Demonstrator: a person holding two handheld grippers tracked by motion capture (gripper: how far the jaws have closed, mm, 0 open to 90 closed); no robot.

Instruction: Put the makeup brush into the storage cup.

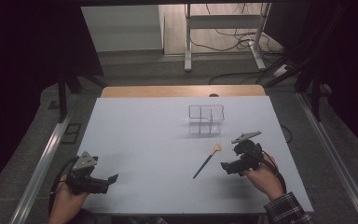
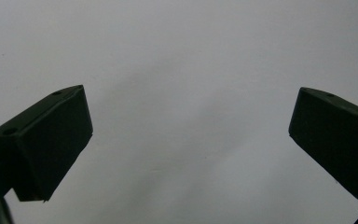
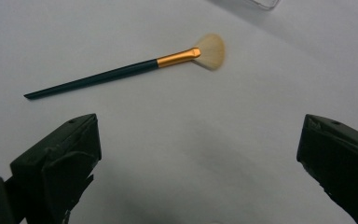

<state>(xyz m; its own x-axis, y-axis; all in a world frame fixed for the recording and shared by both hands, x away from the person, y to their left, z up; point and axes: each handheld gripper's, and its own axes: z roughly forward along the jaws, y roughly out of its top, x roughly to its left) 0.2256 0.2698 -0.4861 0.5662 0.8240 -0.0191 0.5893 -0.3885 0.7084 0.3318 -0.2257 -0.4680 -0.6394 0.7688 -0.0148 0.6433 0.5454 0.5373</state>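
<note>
Both jaws wide open w/ nothing held, right gripper (image 3: 200,154) near the thin brush (image 3: 121,72) lying flat on the table (image 1: 135,135), left gripper (image 1: 103,183) far off, so the brush could roll or slip away b/c it's skinny.

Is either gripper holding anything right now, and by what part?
Nothing is held. Both the left gripper and right gripper are open; the brush lies untouched on the table.

Glossy-handled brush (image 3: 121,72) (gold metal ferrule)

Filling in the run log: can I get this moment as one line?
left tongs: open, over bare table | right tongs: open, beside brush, not touching | brush: flat on table | clear rack: behind brush
</note>
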